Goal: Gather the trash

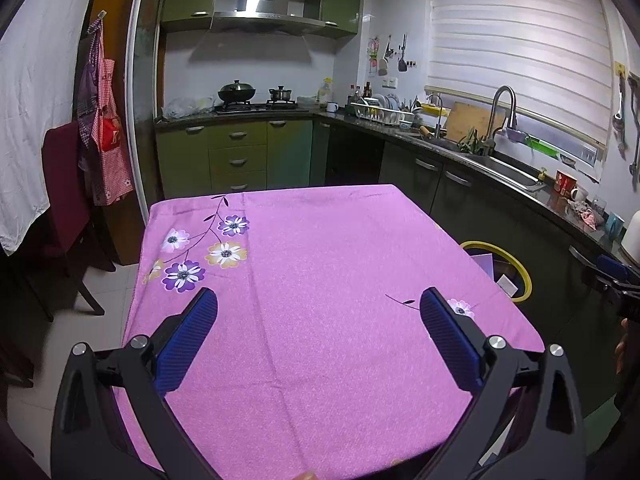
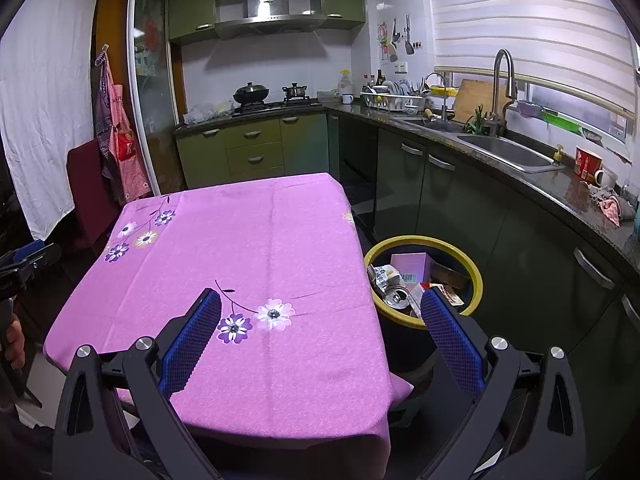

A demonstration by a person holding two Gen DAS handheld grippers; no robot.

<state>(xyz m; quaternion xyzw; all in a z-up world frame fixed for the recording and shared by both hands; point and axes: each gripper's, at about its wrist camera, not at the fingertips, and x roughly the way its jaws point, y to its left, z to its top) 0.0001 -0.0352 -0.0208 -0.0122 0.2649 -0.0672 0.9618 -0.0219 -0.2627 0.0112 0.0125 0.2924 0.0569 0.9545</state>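
1. Green kitchen cabinets point(image 1: 240, 152) line the far wall under a steel range hood point(image 1: 266, 4), and a dark counter with a stainless sink point(image 2: 508, 152) runs along the right side below a white striped blind point(image 2: 532, 20).
2. Nearer the cameras stands a table covered with a pink flowered tablecloth point(image 1: 320, 280); nothing lies on the cloth in either view.
3. Just beside the table's right edge sits a round black bin with a yellow rim point(image 2: 476, 280).
4. Inside the bin lies the collected trash: a crushed silver drink can point(image 2: 396, 296), a pale pink carton point(image 2: 410, 266), crumpled wrappers and brown cardboard.
5. Over the near part of the cloth hangs the left gripper point(image 1: 319, 308), its blue-padded fingers point(image 1: 188, 340) spread wide and holding nothing.
6. At the table's right corner hangs the right gripper point(image 2: 321, 308), likewise spread wide and empty, with one finger over the cloth and the other in front of the bin's rim.
7. Against the left wall hang a red checked apron point(image 1: 108, 140) and a white sheet point(image 1: 28, 100).
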